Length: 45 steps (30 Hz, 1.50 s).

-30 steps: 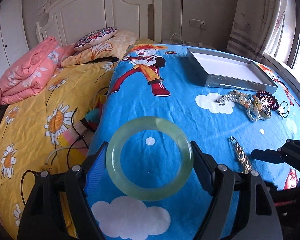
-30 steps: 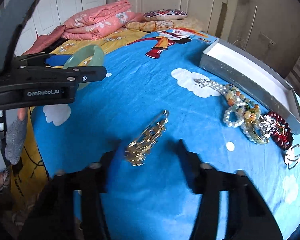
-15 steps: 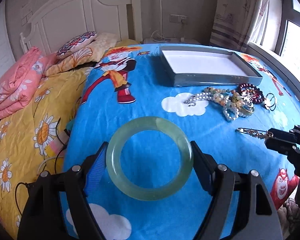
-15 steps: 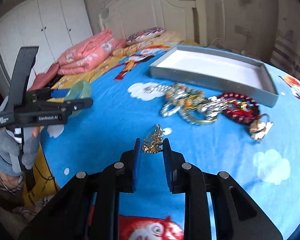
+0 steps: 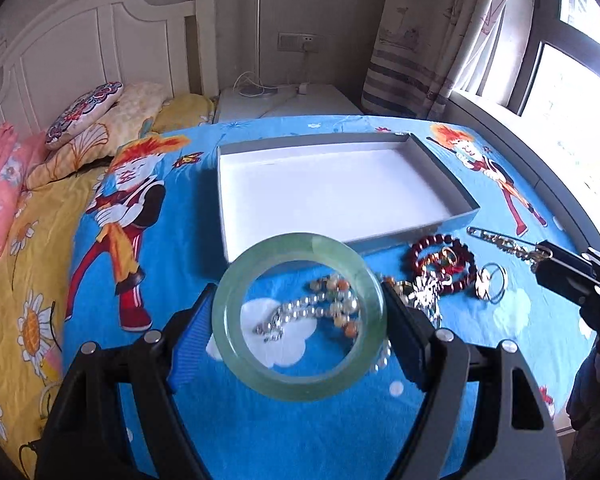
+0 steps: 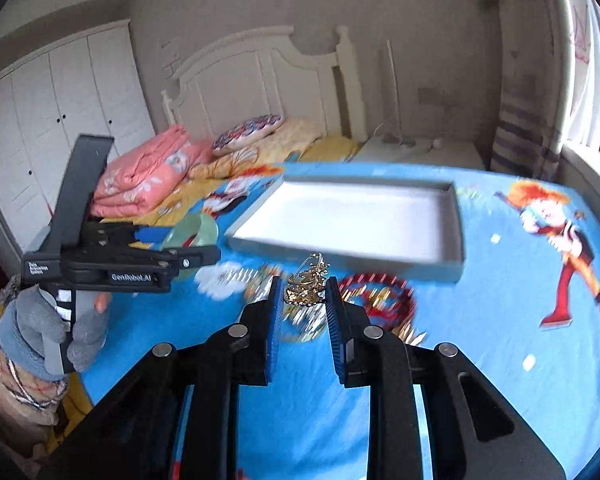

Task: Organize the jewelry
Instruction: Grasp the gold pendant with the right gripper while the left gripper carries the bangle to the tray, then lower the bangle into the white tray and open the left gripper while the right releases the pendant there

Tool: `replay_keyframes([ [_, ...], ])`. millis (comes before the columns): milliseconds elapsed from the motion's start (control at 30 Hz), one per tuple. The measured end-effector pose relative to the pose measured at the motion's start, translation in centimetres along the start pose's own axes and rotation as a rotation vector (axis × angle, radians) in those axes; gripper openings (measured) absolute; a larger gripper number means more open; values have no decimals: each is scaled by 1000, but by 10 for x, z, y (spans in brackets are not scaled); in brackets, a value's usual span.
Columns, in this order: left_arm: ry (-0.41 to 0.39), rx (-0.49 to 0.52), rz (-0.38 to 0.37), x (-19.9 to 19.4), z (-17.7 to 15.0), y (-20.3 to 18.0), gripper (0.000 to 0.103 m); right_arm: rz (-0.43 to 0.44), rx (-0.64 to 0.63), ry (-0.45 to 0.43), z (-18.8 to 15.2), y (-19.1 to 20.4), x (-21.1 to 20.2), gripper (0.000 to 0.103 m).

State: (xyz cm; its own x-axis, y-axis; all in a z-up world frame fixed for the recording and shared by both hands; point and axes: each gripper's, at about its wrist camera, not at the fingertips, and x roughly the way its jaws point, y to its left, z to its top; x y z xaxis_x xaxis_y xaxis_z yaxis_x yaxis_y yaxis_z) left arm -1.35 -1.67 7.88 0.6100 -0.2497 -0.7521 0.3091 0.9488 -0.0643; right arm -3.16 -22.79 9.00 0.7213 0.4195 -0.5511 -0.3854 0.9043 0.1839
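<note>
Left gripper (image 5: pixel 300 320) clasping bangle (image 5: pixel 299 382); right gripper (image 6: pixel 302 300) pinching chain (image 6: pixel 306 282) (gold). Tray (image 5: pixel 446 176) upper centre, beyond both, long axis crosswise.

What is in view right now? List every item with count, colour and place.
pale green jade bangle: one, green, held between left tongs.
gold chain bracelet: one, gold, pinched in right tongs.
shallow grey box with white inside: one, grey and white, on bedspread, nothing in it.
dark red bead bracelet: one, red, before box.
pale mixed bead strands: several, tangled, near bangle.
silver ring: one, right of beads.
blue cartoon bedspread: one.
pink folded quilt: one, near headboard.
left tongs: black, blue pads.
right tongs: black, blue pads.
</note>
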Motion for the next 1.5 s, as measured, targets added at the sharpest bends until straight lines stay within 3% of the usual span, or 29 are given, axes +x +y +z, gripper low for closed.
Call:
replay_keyframes([
  [233, 76, -46, 32, 73, 63, 11, 78, -131, 35, 23, 47, -55, 66, 23],
  [500, 132, -70, 85, 123, 91, 31, 78, -117, 155, 97, 68, -111, 130, 26],
  [567, 161, -70, 61, 129, 86, 32, 78, -105, 164, 175, 65, -118, 144, 29],
  [700, 160, -8, 84, 128, 73, 21, 84, -110, 135, 243, 46, -115, 150, 32],
  [833, 155, 143, 184, 129, 52, -4, 90, -157, 14, 295, 34, -95, 147, 32],
  [867, 151, 123, 176, 127, 49, -1, 90, -151, -8, 330, 29, -89, 148, 33],
  [1167, 77, 109, 132, 81, -4, -3, 90, -123, -25, 302, -9, -59, 107, 33],
  [1267, 71, 111, 105, 64, -27, -14, 99, -118, -23, 287, -25, -49, 87, 33],
  [1500, 42, 110, 106, 35, -68, -28, 99, -115, -23, 263, -52, -33, 50, 33],
])
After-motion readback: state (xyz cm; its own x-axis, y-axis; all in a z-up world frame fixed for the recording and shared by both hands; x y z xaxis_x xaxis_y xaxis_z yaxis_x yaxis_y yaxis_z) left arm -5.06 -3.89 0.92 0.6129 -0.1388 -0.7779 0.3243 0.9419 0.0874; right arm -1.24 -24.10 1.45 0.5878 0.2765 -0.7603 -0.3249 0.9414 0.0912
